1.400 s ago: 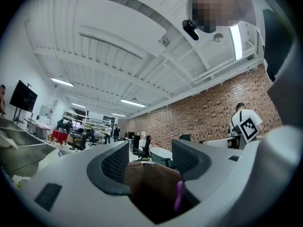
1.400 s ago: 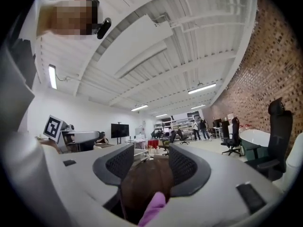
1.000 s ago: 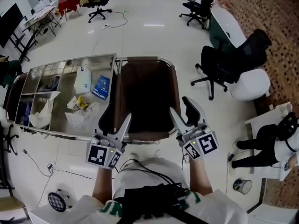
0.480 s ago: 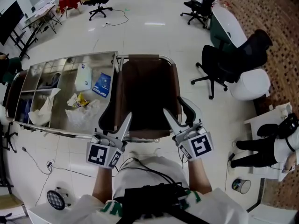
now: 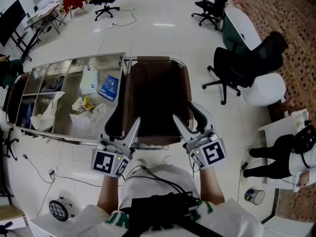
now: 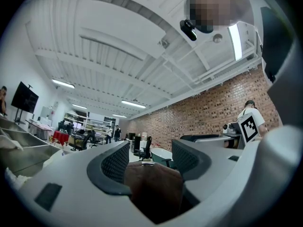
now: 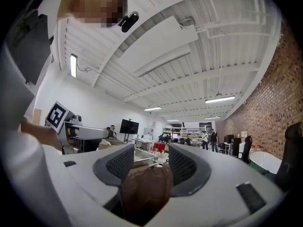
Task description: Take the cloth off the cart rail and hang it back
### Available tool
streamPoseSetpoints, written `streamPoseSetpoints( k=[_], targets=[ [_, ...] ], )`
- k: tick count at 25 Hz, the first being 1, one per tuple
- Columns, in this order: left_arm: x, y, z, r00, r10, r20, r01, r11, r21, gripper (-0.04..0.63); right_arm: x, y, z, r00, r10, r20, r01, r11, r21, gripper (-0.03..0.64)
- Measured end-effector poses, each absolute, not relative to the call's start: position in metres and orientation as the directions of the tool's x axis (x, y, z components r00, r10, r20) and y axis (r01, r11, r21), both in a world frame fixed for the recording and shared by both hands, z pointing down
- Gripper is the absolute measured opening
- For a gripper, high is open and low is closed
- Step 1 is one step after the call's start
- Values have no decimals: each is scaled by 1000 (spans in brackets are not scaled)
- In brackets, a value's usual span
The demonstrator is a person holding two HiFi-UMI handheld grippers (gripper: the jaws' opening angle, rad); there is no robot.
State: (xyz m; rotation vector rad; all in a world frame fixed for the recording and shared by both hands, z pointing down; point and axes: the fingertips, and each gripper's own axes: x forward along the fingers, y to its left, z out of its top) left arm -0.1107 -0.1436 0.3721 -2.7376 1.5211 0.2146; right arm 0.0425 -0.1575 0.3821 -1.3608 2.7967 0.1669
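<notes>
A brown cloth (image 5: 155, 98) is spread from the cart rail (image 5: 174, 60) back toward me, its near edge sagging between my two grippers. My left gripper (image 5: 127, 118) sits at the cloth's near left corner and my right gripper (image 5: 185, 113) at the near right corner. Both stand open in a wide V. In the left gripper view a bunch of cloth (image 6: 154, 188) lies deep between the jaws, and the pads (image 6: 116, 162) stand apart from it. The right gripper view shows the same: cloth (image 7: 142, 193) low in the throat, pads (image 7: 120, 164) clear of it.
The steel cart (image 5: 69, 67) stretches to the left and holds a white box (image 5: 89, 80), a blue packet (image 5: 107, 89), crumpled wrappers and a white rag (image 5: 47, 113). A black office chair (image 5: 237, 65) and a white seat (image 5: 266, 88) stand to the right. A person (image 5: 276, 154) sits far right.
My right gripper has moved inward to the left, closer to the cloth's near edge. The left gripper and the cloth have stayed where they were.
</notes>
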Motion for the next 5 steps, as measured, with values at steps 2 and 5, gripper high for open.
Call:
streamPoseSetpoints(
  k=[2, 5],
  targets=[
    [-110, -143, 371, 524, -843, -121, -844, -533, 64, 284, 46, -159, 380, -612, -786, -89, -790, 602, 115, 252],
    [-109, -142, 371, 528, -841, -121, -841, -537, 67, 284, 50, -161, 379, -604, -790, -102, -795, 589, 143, 252]
  ],
)
